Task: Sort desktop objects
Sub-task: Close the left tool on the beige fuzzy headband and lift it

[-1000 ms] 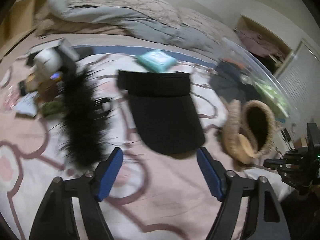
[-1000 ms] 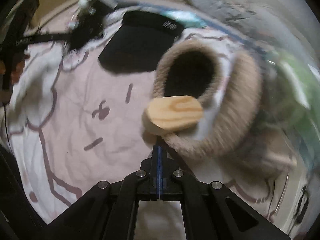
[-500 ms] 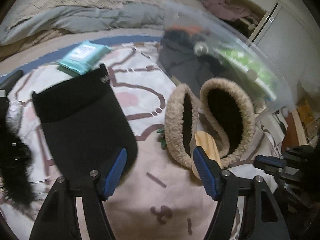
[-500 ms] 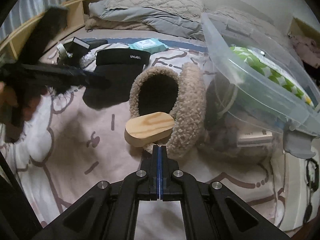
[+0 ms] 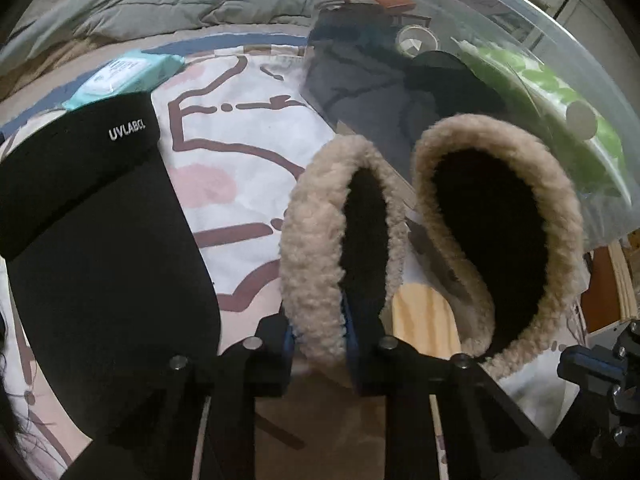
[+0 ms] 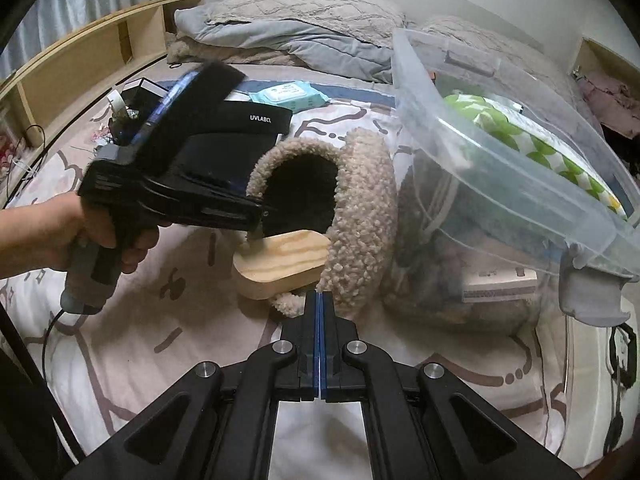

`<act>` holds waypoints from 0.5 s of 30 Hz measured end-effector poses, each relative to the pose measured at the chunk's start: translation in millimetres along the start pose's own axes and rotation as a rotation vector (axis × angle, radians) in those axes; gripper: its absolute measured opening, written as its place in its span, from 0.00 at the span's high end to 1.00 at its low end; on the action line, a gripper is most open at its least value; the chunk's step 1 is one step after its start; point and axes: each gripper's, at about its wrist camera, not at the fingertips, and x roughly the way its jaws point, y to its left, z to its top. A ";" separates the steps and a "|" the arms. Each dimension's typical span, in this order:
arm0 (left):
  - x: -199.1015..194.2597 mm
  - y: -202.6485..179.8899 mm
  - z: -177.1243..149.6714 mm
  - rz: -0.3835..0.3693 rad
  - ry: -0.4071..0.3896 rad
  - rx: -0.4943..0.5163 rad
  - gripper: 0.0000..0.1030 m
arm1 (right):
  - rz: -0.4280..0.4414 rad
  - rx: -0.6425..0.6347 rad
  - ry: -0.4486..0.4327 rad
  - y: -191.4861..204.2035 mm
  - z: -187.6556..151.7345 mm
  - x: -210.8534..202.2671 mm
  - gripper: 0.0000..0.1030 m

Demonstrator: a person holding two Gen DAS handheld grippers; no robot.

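A beige fleecy earmuff set [image 5: 320, 240] lies on the bed sheet beside a pale wooden block [image 6: 280, 264]. My left gripper [image 5: 318, 332] is shut on the nearer fleecy ring of the earmuffs; its body shows in the right wrist view [image 6: 176, 196], held by a hand. My right gripper [image 6: 321, 300] is shut and empty, its tips just in front of the earmuffs [image 6: 360, 216]. A black UVLABCL sun visor [image 5: 100, 240] lies to the left. A teal wipes pack [image 5: 124, 76] lies behind it.
A clear plastic bin [image 6: 500, 168] with dark clothes and a green-patterned pack stands right of the earmuffs. Grey and beige bedding [image 6: 288, 28] is piled at the back. Small items [image 6: 128, 104] sit far left by a wooden shelf [image 6: 80, 68].
My left gripper moved right from the visor to the earmuffs and shut on the near ring. My right gripper stayed shut, and its view steadied.
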 end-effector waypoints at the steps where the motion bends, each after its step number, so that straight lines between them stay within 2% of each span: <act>1: -3.1 0.4 -1.3 -0.010 0.001 -0.002 0.82 | -0.004 -0.003 -0.003 1.0 1.0 -1.3 1.00; 9: -41.1 1.7 -27.2 -0.012 0.084 -0.039 0.83 | 0.019 0.008 -0.037 0.3 5.8 -13.1 1.00; 15: -90.7 24.8 -54.9 0.007 0.100 -0.154 0.83 | 0.086 0.001 -0.050 7.0 14.0 -28.0 1.00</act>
